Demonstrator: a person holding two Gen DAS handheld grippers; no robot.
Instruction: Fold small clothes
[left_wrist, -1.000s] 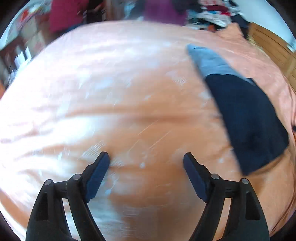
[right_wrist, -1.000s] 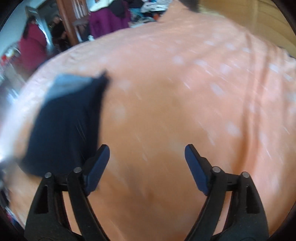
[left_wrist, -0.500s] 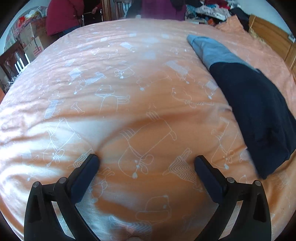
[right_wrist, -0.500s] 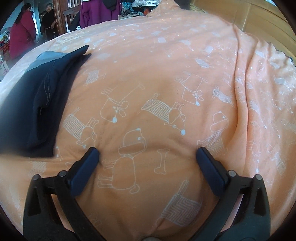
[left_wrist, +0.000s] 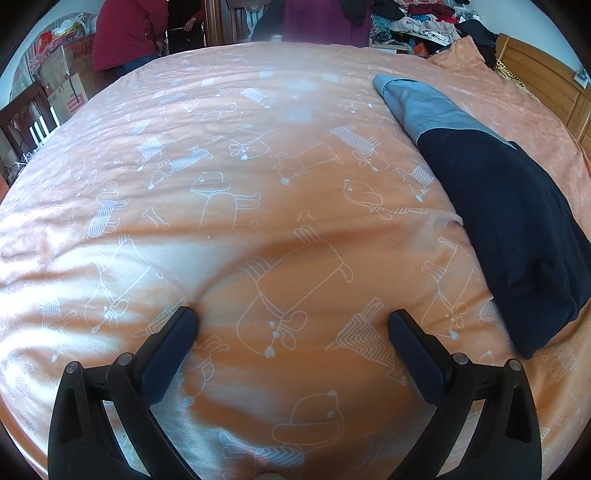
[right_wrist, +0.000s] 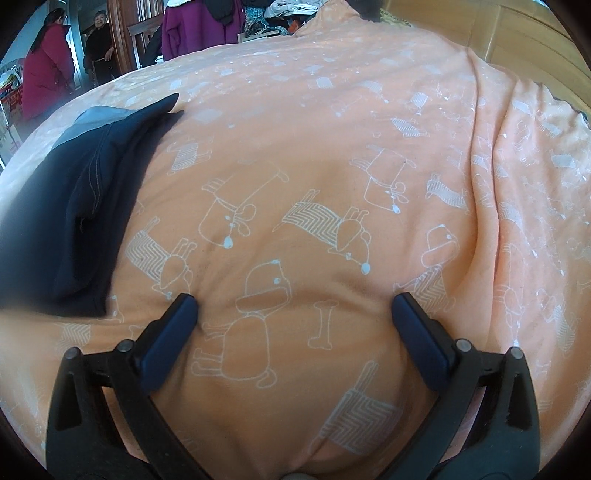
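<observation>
- The left gripper (left_wrist: 291, 319) is spread wide and empty, pressed into the orange bedspread (left_wrist: 258, 155); closing here would likely pinch the bedspread, not clothing.
- The folded dark garment (left_wrist: 509, 221) lies between the two grippers, toward the bed's near edge; a careless nudge could undo its fold.
- The right gripper (right_wrist: 293, 306), likewise agape and empty, risks the same snag.

A bed (left_wrist: 258, 155) carries everything, covered by an orange sheet (right_wrist: 369, 129) printed with white outline dogs and creased in soft ridges. A folded dark navy garment (left_wrist: 517, 229) with a grey-blue end lies directly on it.
</observation>
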